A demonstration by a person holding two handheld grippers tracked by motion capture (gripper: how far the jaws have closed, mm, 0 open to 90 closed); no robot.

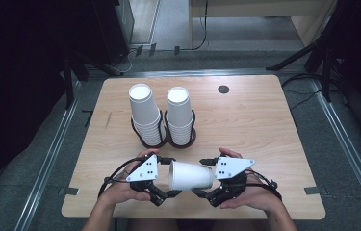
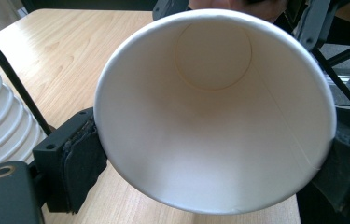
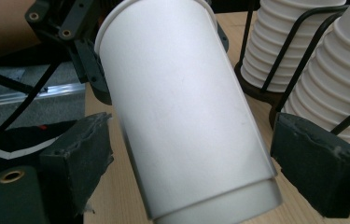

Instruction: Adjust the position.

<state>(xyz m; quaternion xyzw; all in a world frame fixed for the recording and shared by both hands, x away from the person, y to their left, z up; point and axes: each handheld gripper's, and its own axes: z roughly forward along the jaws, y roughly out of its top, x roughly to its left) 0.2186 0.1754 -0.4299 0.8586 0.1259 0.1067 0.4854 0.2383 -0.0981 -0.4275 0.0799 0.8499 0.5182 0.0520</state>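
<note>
Pale wood-grain table (image 1: 260, 125) under us; we hold a smooth white paper cup (image 1: 190, 175) on its side, low between both grippers. Our left gripper (image 1: 166, 187) clamps the round rim with its rough black pads; our right gripper (image 1: 202, 188) brackets the narrow base, gaps visible each side. Behind stand 2 ribbed cup stacks (image 1: 161, 115) in a black wire holder (image 1: 164, 139), partly cut off in the gripper views.

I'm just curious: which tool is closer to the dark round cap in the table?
Right. The right tool is straight toward the person from the cap, at the cup's base; the left tool is farther left, at the cup's rim.
</note>
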